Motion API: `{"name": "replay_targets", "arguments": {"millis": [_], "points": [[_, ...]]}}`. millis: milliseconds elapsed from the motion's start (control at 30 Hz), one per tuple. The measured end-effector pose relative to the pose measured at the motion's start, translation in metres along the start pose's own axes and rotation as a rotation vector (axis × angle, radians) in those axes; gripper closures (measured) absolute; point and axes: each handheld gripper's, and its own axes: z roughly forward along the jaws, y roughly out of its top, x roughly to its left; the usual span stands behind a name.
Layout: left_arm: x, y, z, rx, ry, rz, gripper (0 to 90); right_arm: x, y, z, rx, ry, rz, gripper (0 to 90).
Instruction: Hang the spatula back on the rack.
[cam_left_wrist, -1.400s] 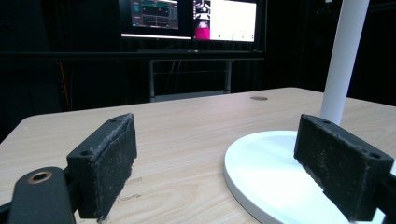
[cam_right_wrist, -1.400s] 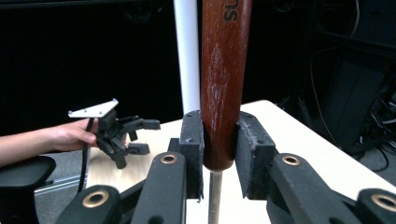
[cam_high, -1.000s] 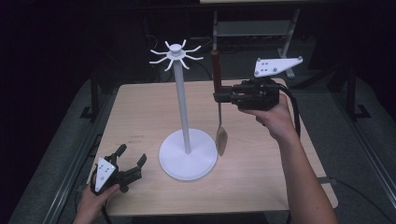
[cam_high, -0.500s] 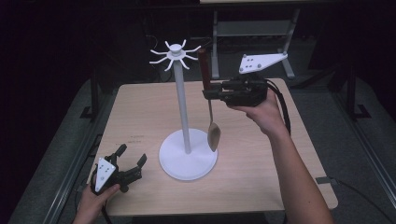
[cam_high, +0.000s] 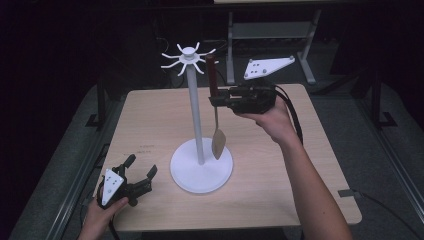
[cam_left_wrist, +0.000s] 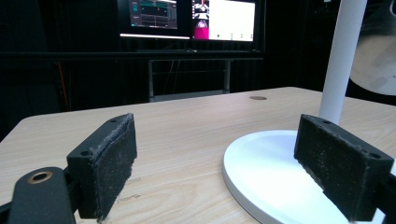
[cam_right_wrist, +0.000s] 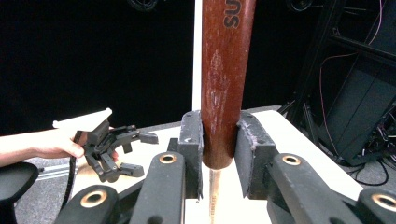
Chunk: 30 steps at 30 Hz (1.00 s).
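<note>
A white stand (cam_high: 196, 120) with hooked arms at its top rises from a round base (cam_high: 201, 172) mid-table. My right gripper (cam_high: 216, 98) is shut on the dark red handle (cam_right_wrist: 224, 79) of a spoon, held upright beside the pole. The spoon's bowl (cam_high: 218, 144) hangs down over the base. The handle's top (cam_high: 210, 67) sits just right of the hooks. My left gripper (cam_high: 142, 176) rests open at the table's front left, with nothing between its pads (cam_left_wrist: 108, 161); the stand's base (cam_left_wrist: 275, 172) lies right before it.
The wooden table (cam_high: 150, 120) carries the stand alone. Its front edge lies close to my left hand. A metal frame (cam_high: 270, 30) stands behind the table in the dark, and lit screens (cam_left_wrist: 187, 18) glow beyond it.
My right gripper has carried the spoon leftward, from right of the stand to close beside its pole. The left gripper has kept still.
</note>
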Motion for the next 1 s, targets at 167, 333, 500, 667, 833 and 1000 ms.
{"name": "replay_targets", "arguments": {"millis": [167,333,500,667,833,1000], "points": [[0.0,0.0,0.0,0.0,0.0,-0.001,12.6,0.001,0.002,0.0,0.016,-0.017,-0.003,64.9],[0.0,0.0,0.0,-0.001,0.0,-0.001,12.7,0.003,-0.001,-0.001,0.02,-0.028,0.01,53.7],[0.0,0.0,0.0,-0.001,0.0,0.0,12.6,0.001,-0.006,-0.002,0.029,-0.031,0.041,40.4],[0.0,0.0,0.0,-0.002,0.0,-0.002,12.7,0.0,-0.013,-0.002,0.052,-0.03,0.058,30.6],[0.0,0.0,0.0,-0.003,0.0,-0.004,12.6,-0.003,-0.023,-0.006,0.079,-0.045,0.08,22.5],[0.0,0.0,0.0,-0.002,0.0,-0.001,12.6,-0.008,-0.034,-0.014,0.096,-0.073,0.098,19.7]]}}
